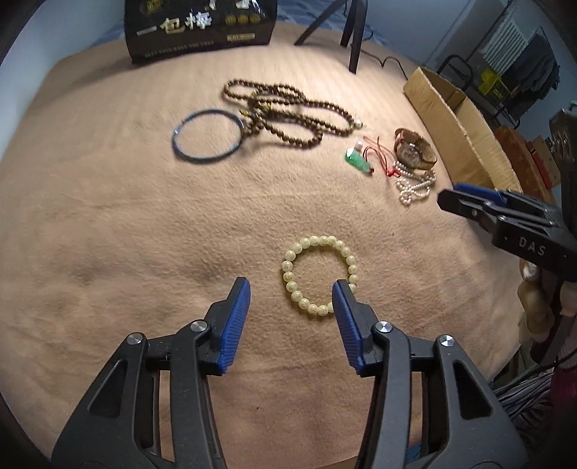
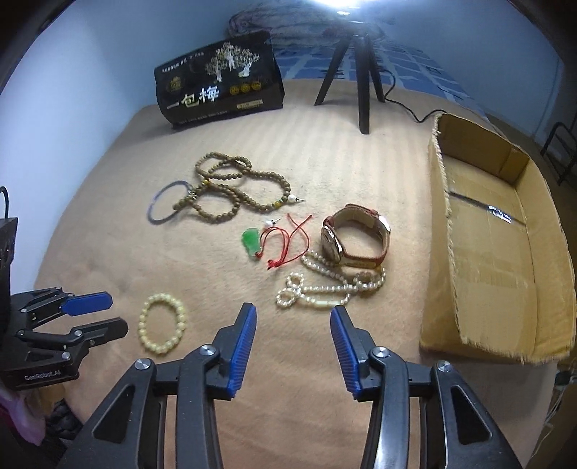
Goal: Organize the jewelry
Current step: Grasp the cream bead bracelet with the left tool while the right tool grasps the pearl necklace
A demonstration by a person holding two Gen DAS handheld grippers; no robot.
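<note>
Jewelry lies on a tan blanket. A pale yellow bead bracelet (image 1: 319, 275) (image 2: 163, 322) lies just ahead of my open, empty left gripper (image 1: 291, 290), whose right fingertip overlaps its rim. My right gripper (image 2: 294, 314) is open and empty, just short of a pearl necklace (image 2: 330, 285) (image 1: 414, 185). Beyond lie a watch with a red strap (image 2: 355, 238) (image 1: 414, 153), a green pendant on red cord (image 2: 252, 243) (image 1: 357, 162), a brown bead necklace (image 2: 230, 191) (image 1: 288, 112) and a thin blue bangle (image 2: 164, 205) (image 1: 205, 135).
An open cardboard box (image 2: 497, 238) (image 1: 458, 122) lies at the right edge of the blanket. A black snack bag (image 2: 220, 79) (image 1: 200, 29) and a black tripod (image 2: 360, 72) with a cable stand at the back.
</note>
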